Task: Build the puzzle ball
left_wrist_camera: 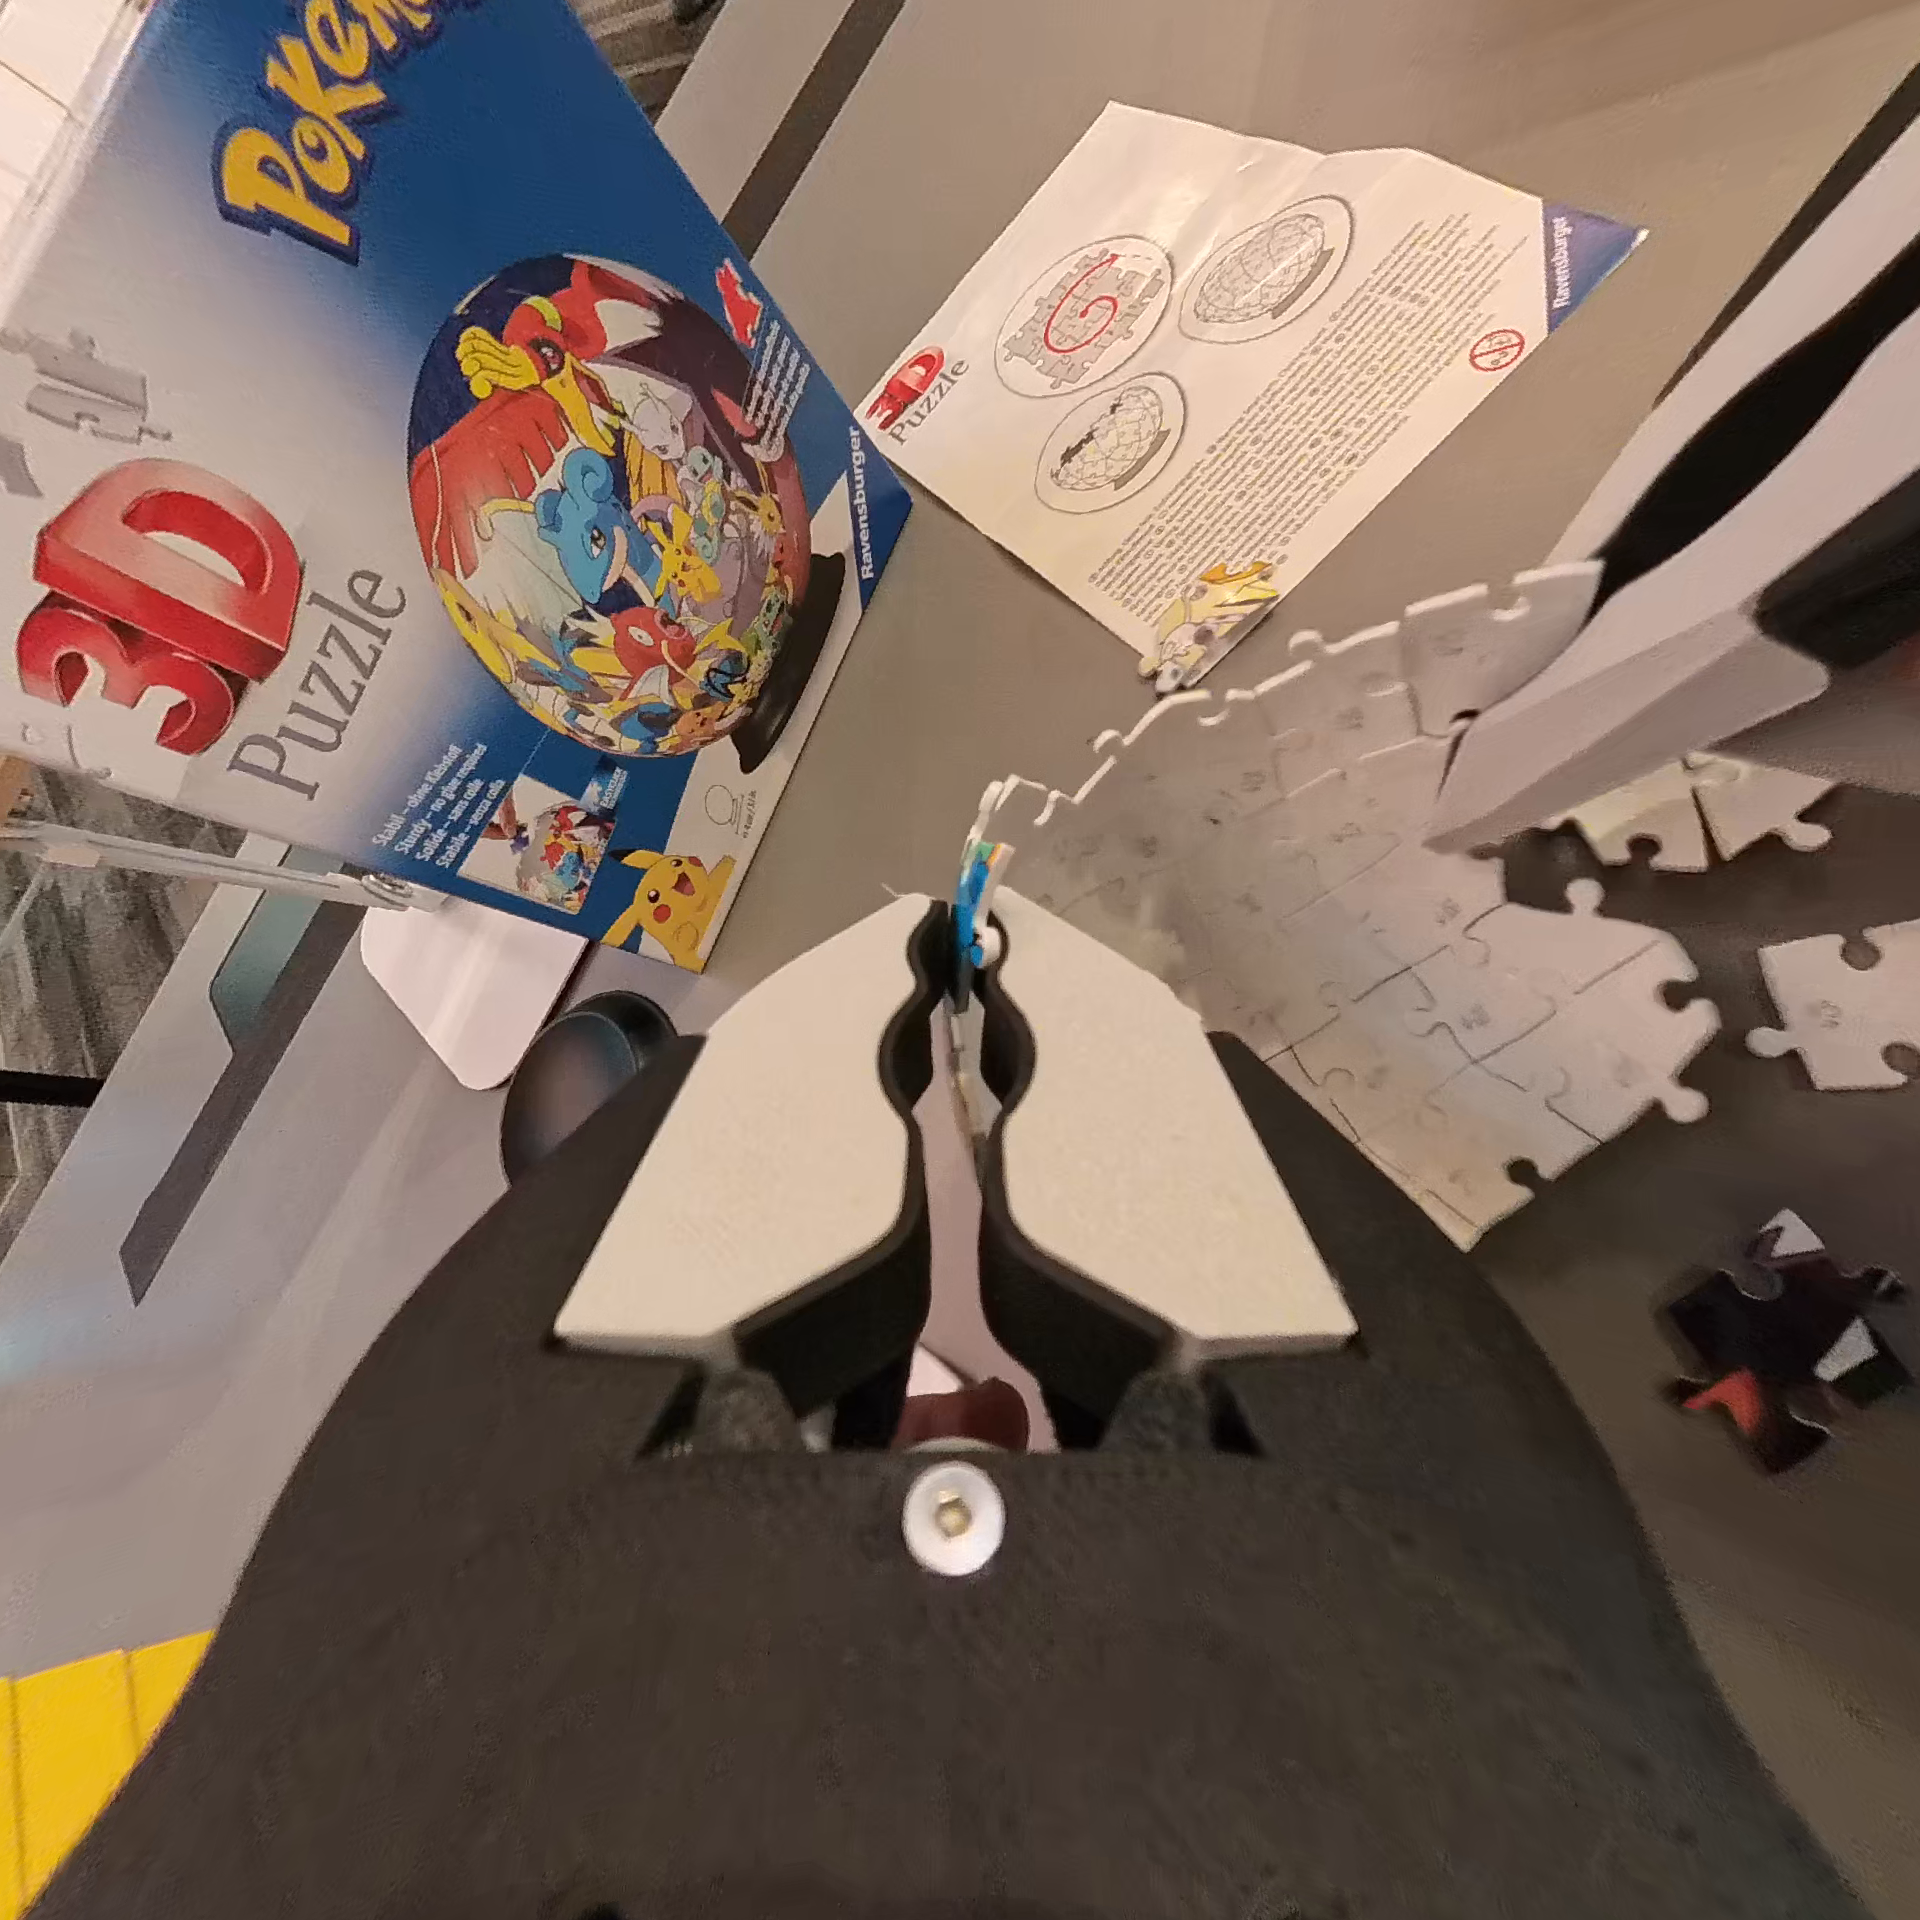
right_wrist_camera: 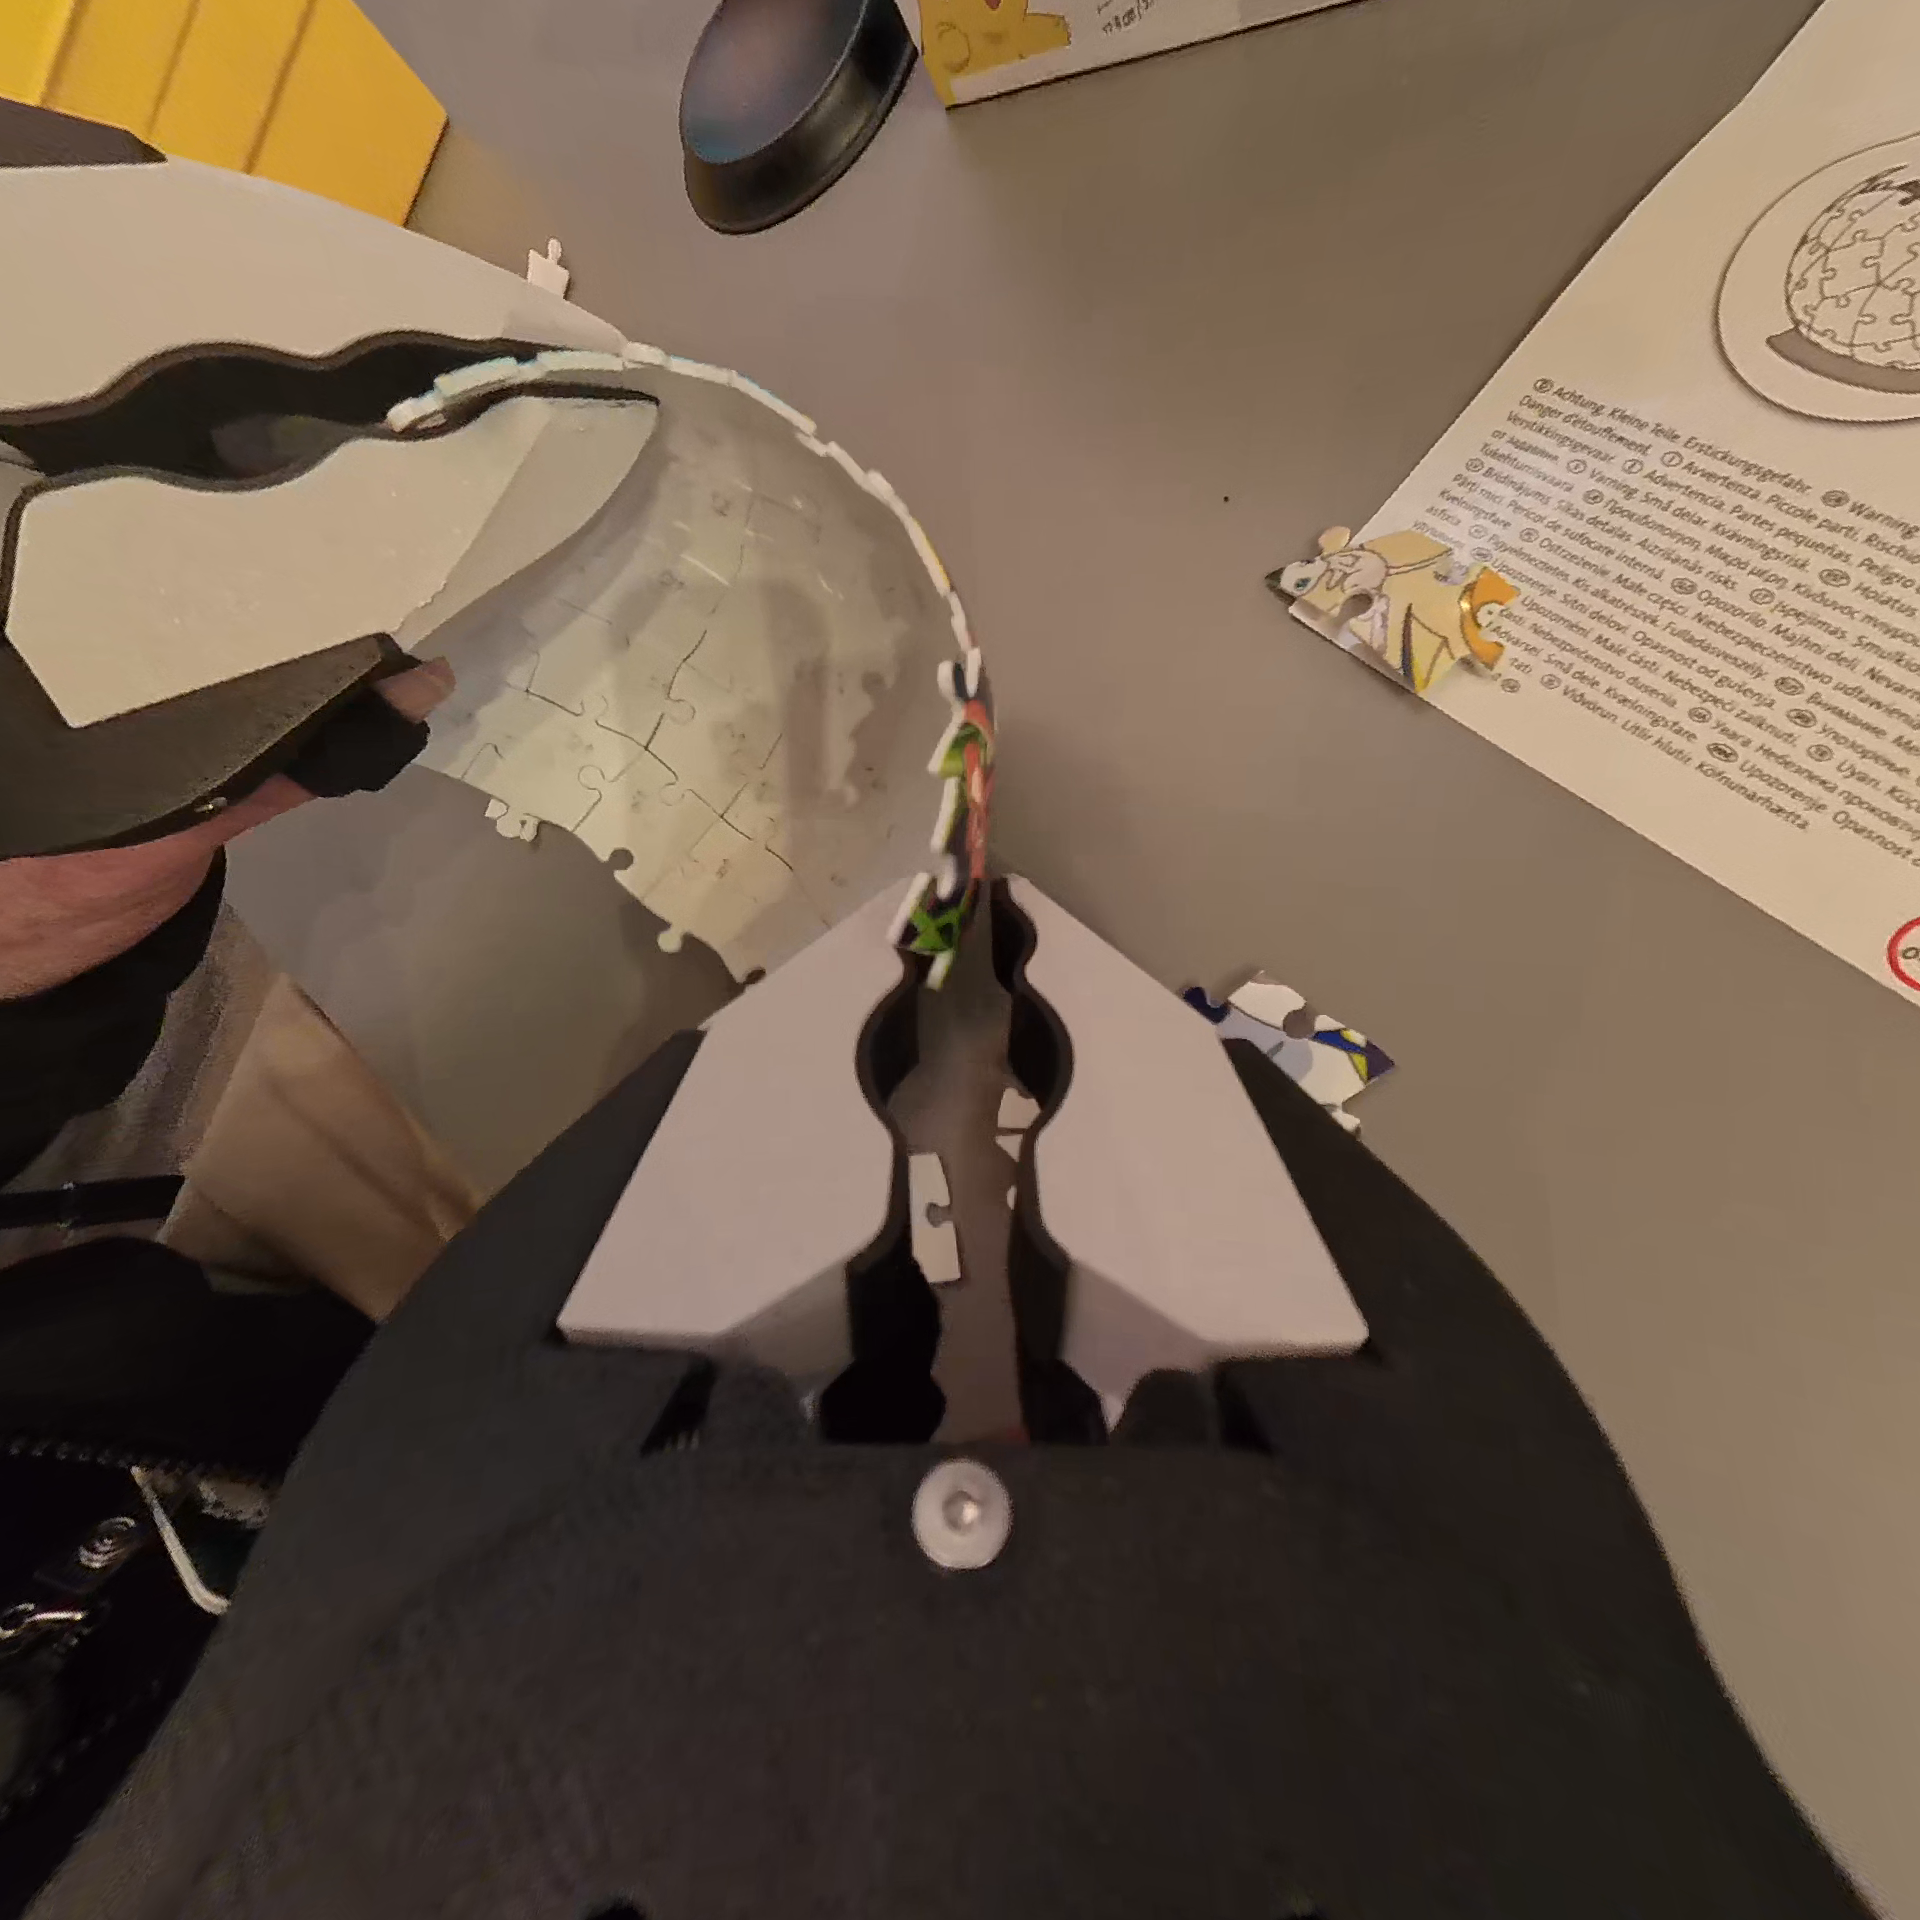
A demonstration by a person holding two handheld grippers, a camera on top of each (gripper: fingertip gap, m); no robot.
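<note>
The partly built puzzle ball is a curved shell of joined pieces, its white inner side facing both cameras. My left gripper is shut on one edge of the shell and holds it above the grey table. In the same view my right gripper pinches the far edge. In the right wrist view, my right gripper is shut on the shell's colourful rim, and my left gripper clamps the opposite rim at the left.
The puzzle box stands at the left, the instruction sheet lies beyond with a yellow piece on it. Loose pieces and a dark piece lie at the right. The black stand sits farther off. A blue-white piece lies beside my right gripper. Across from one pair of fingers to the other is roughly 10 cm. The right tips stand about 6 cm off the blue-white piece.
</note>
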